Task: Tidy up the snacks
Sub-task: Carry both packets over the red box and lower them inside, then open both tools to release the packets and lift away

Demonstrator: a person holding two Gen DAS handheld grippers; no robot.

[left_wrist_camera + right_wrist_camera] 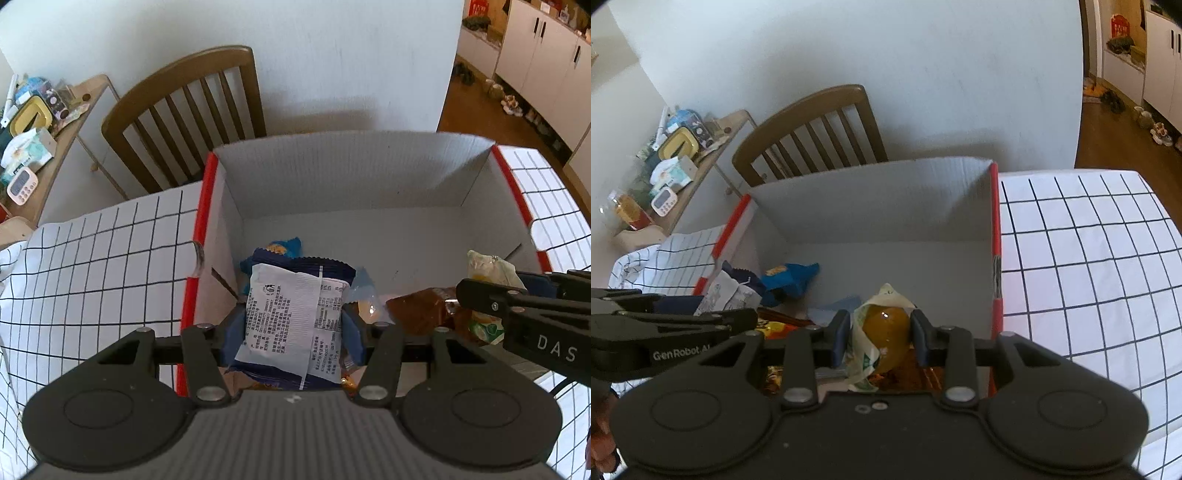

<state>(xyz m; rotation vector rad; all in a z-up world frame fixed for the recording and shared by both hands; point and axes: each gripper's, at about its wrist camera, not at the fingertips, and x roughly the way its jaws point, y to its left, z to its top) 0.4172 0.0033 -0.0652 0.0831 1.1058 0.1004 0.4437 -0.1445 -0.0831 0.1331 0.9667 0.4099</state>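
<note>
Left gripper (293, 325): I clamp the dark blue snack packet (288, 321), over the box.
Right gripper (879, 338): I grip a wrapped orange snack (886, 332).
Box (369, 177): ahead, below both; blue packet (790, 280) inside.

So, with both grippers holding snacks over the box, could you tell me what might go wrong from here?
The left gripper and right gripper work close together and might collide. The dark blue packet with the white label could land on the blue packet beneath. The round orange snack in its clear wrapper might slip.
</note>
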